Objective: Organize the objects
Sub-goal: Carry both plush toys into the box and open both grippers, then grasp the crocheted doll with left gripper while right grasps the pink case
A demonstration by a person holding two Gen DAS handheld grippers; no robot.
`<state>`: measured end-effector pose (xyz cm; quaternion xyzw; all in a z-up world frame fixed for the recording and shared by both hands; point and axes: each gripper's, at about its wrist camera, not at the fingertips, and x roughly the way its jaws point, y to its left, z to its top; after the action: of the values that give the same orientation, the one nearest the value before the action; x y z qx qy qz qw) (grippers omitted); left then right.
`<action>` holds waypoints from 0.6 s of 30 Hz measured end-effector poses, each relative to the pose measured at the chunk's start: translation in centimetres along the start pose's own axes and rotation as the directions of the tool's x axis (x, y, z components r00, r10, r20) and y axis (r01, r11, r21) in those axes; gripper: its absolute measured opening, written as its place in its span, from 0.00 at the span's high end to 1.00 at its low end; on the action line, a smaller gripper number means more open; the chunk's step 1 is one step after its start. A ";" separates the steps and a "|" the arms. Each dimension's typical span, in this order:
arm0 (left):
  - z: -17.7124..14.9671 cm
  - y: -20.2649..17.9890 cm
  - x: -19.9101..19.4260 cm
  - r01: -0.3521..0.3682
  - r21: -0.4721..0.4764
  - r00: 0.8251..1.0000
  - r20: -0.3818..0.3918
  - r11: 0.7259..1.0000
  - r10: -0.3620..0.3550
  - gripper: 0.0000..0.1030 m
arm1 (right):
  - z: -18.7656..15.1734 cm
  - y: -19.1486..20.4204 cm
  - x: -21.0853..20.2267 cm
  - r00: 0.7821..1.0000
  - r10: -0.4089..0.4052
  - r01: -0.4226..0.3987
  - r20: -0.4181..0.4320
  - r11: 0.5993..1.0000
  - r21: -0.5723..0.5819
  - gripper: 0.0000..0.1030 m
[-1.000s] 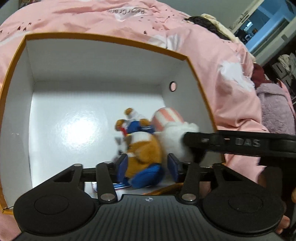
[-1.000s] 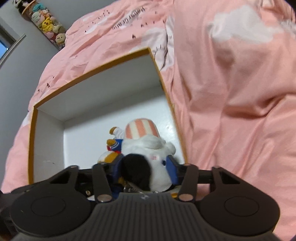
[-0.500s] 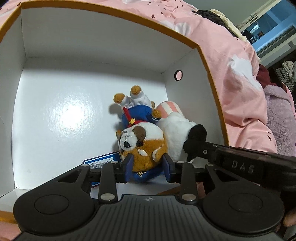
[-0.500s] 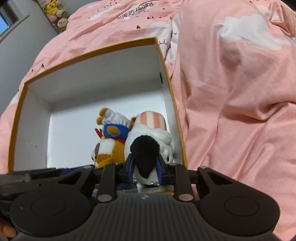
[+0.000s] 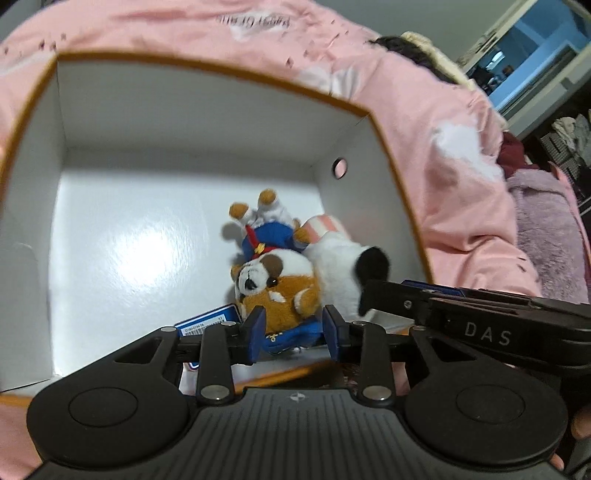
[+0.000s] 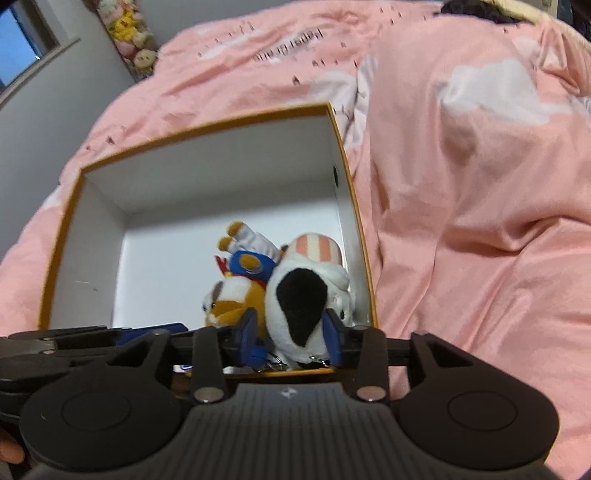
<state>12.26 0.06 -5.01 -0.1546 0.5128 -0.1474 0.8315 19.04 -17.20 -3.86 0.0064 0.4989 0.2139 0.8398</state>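
A white box with an orange rim (image 5: 207,70) (image 6: 207,127) lies on a pink duvet. Inside, near its right wall, lie a brown-and-white dog plush in a blue outfit (image 5: 275,284) (image 6: 231,299) and a white plush with a black ear and striped pink hat (image 5: 343,266) (image 6: 303,295). My left gripper (image 5: 293,328) is open, its blue pads on either side of the dog plush's blue hat end. My right gripper (image 6: 291,338) is open, its pads flanking the white plush's black ear. The right gripper shows in the left wrist view (image 5: 480,321).
A blue and white tag card (image 5: 207,321) lies on the box floor by the left gripper. The pink duvet (image 6: 461,184) surrounds the box. A purple fluffy item (image 5: 546,229) lies at right. Plush toys (image 6: 129,33) stand on a far shelf.
Both grippers were closed around their plushes half a second ago; both have opened and pulled back slightly. The plushes stay lying in the box.
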 end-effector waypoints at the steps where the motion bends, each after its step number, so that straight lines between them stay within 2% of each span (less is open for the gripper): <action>1: 0.0 -0.1 -0.7 0.006 0.005 1.000 0.012 1.000 -0.006 0.64 | -0.1 0.1 -0.6 1.000 0.011 -0.011 0.016 1.000 -0.006 0.55; 4: -0.4 -0.2 -3.3 0.007 0.007 0.998 0.056 1.000 -0.007 0.64 | -0.8 0.6 -2.2 0.997 0.039 -0.038 0.059 0.999 -0.031 0.52; 10: -2.0 0.8 -8.0 -0.048 -0.012 0.991 0.121 0.999 0.049 0.64 | -2.7 1.9 -4.4 0.990 0.091 -0.080 0.107 0.991 -0.106 0.49; 14: -3.9 1.9 -9.9 -0.097 -0.036 0.988 0.114 0.995 0.101 0.63 | -4.2 2.3 -4.9 0.987 0.133 -0.121 0.094 0.984 -0.130 0.48; 18: -5.7 2.2 -9.7 -0.119 -0.051 0.990 0.075 0.992 0.123 0.60 | -5.7 2.9 -4.5 0.991 0.125 -0.116 0.053 0.983 -0.142 0.49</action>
<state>3.17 5.35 -0.53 -0.1482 0.4915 -0.0786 0.8546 11.39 -17.38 -2.30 -0.0152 0.4554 0.2980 0.8388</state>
